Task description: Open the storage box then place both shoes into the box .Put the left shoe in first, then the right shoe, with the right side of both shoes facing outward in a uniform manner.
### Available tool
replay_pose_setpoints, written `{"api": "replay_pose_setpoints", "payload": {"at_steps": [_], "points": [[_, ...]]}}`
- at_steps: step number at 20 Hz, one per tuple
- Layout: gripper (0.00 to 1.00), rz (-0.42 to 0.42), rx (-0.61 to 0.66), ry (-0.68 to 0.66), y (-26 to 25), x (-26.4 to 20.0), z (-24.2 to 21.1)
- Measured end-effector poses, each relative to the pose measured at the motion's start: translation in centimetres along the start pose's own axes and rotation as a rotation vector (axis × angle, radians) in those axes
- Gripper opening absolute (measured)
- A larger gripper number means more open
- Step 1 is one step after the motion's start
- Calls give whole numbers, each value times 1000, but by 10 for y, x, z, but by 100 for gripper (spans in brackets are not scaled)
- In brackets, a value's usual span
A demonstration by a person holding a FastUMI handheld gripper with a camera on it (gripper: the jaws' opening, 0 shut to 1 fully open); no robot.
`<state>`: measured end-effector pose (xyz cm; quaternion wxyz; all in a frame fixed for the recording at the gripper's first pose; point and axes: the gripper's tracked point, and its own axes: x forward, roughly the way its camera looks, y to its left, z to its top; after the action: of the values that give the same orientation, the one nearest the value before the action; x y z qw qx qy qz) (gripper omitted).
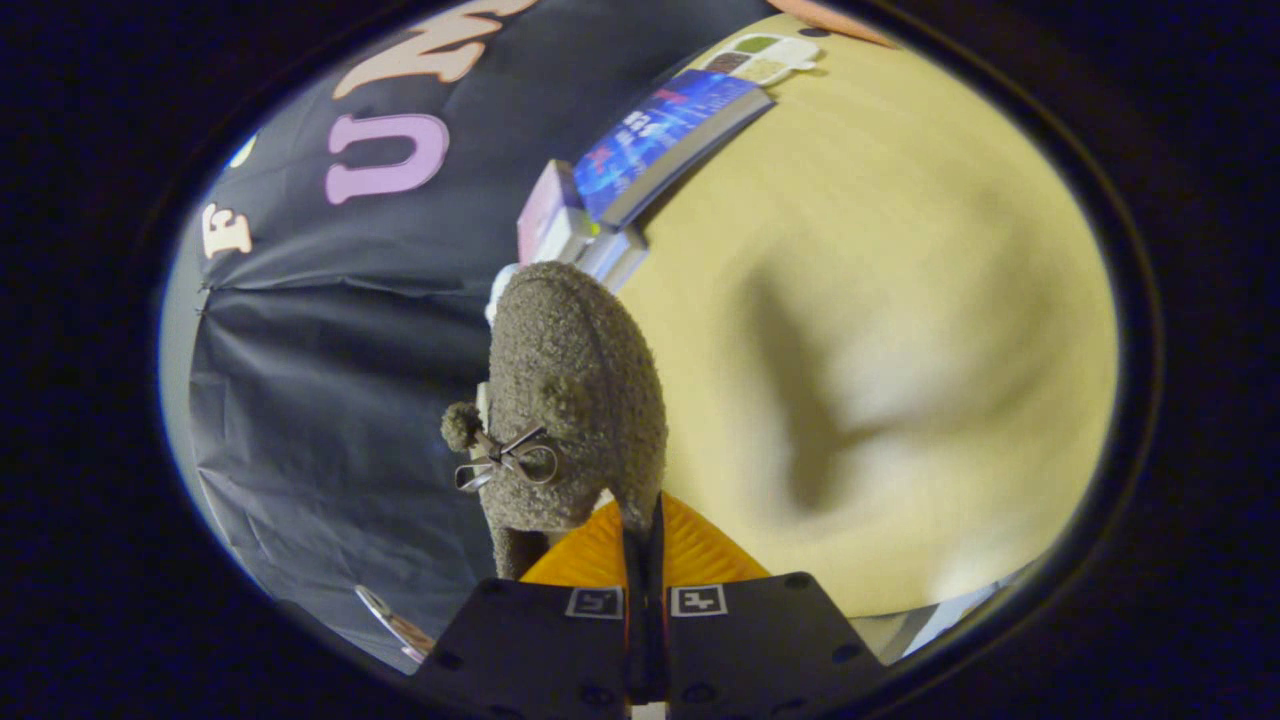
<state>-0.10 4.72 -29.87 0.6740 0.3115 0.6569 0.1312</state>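
Nearest the camera, the gripper (pixel 645 555) with two black finger bodies carrying small square markers, orange ribbed fingers (pixel 590 555) ahead of them, jaws drawn narrow with just a thin dark strip between; they pinch the rim of a grey-brown fuzzy fabric shoe (pixel 575 400), both fingers pressing on its edge. Shoe stands up from the fingers, toe end pointing away, rounded and woolly; a small pompom of the same fuzz and a metal scissor-shaped charm (pixel 505 460) sit on its side facing the black cloth wall (pixel 330 380). Cannot tell whether this is the left or right shoe. Shoe appears lifted off the pale yellow wooden desk (pixel 880 250), which spreads out on the far side of it; a soft dark shadow (pixel 800 400) lies on the desk surface just beside the shoe. Beyond the shoe's toe, a small stack of books (pixel 575 235) rests at the desk's edge next to the cloth wall, and a larger thick book with a blue glossy cover (pixel 665 140) lies on top and stretches further away. Past that, a white paint-palette-like tray with coloured patches (pixel 765 58), blurred, too small to tell more
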Motion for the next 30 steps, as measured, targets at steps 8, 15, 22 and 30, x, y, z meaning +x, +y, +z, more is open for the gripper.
{"api": "replay_pose_setpoints", "payload": {"at_steps": [8,15,22,30], "points": [[3,130,-147,15,131,35,-46],[3,-73,-221,-43,133,104,-76],[4,-335,-261,-93,95,139,-83],[8,-482,-346,-123,84,151,-87]]}}
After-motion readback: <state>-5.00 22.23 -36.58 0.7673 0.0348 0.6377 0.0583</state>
